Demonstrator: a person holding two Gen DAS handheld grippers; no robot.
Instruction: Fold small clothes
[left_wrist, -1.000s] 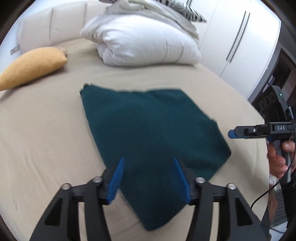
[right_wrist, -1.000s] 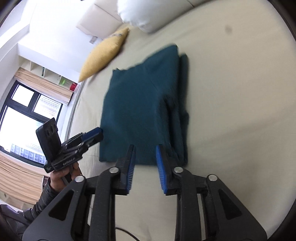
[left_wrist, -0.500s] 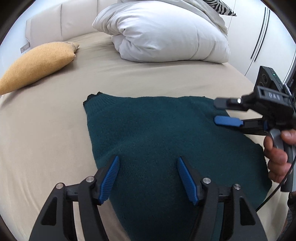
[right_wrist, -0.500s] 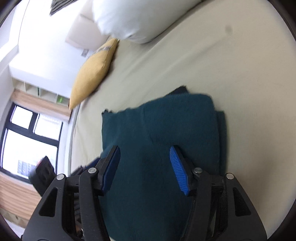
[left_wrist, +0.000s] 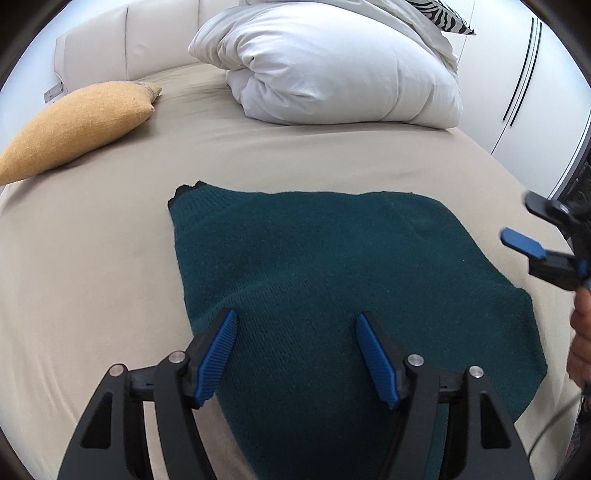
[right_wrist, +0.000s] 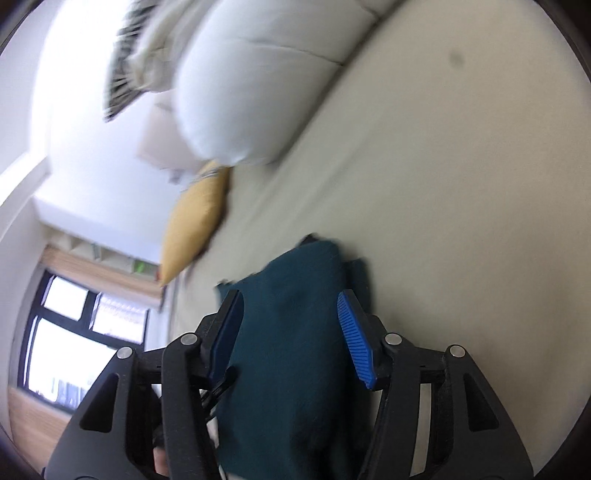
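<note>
The dark teal knitted garment (left_wrist: 332, 295) is lying flat in the middle of the beige bed sheet (left_wrist: 92, 258), already folded at least once, its doubled layers showing along the right edge. I am holding my left gripper (left_wrist: 295, 347) over its near edge, jaws wide apart, gripping nothing. My right gripper (right_wrist: 291, 332) is hovering over it too, half spread, empty. Further folds are waiting, I think.
</note>
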